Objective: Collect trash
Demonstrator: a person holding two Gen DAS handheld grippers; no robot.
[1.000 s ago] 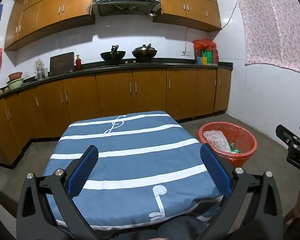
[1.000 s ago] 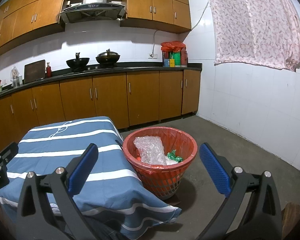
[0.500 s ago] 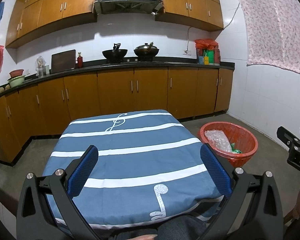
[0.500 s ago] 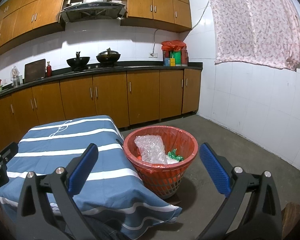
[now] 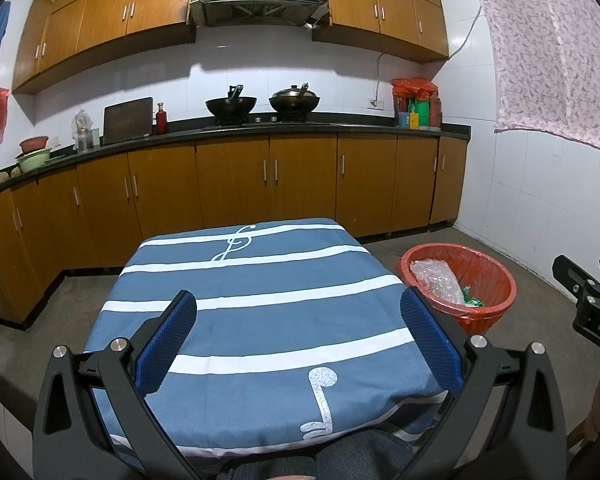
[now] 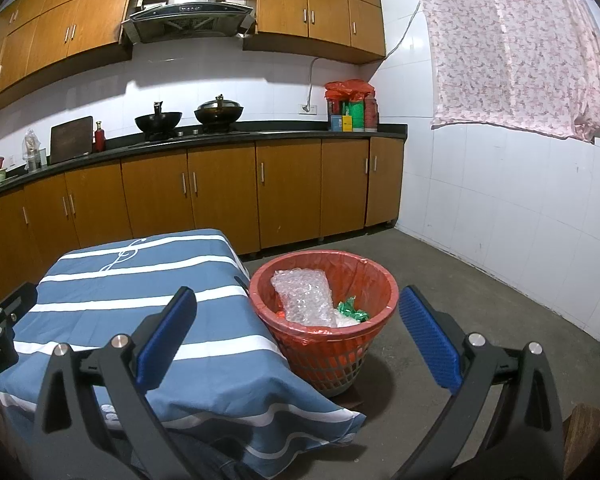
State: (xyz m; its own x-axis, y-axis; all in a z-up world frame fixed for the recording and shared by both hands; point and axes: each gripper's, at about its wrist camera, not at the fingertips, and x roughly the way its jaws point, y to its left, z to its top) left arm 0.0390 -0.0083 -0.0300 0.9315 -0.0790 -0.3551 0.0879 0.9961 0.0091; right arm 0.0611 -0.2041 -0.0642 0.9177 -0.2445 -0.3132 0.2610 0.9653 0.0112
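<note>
The left gripper has its blue fingers wide apart, holding nothing, above the striped blue tablecloth. To its right, on the floor, stands a round red basket with a red bag liner. The right gripper (spread wide too) frames it. Inside, a bumpy clear bubble wrap leans lengthwise toward the far rim, with a shiny green wrapper just right of it.

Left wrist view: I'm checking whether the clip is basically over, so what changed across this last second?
Very little. The left gripper tipped slightly upward, so the table and basket sit a bit lower in view. Nothing was grasped or released. Both grippers stayed open and empty; the bubble wrap stayed in the basket.
</note>
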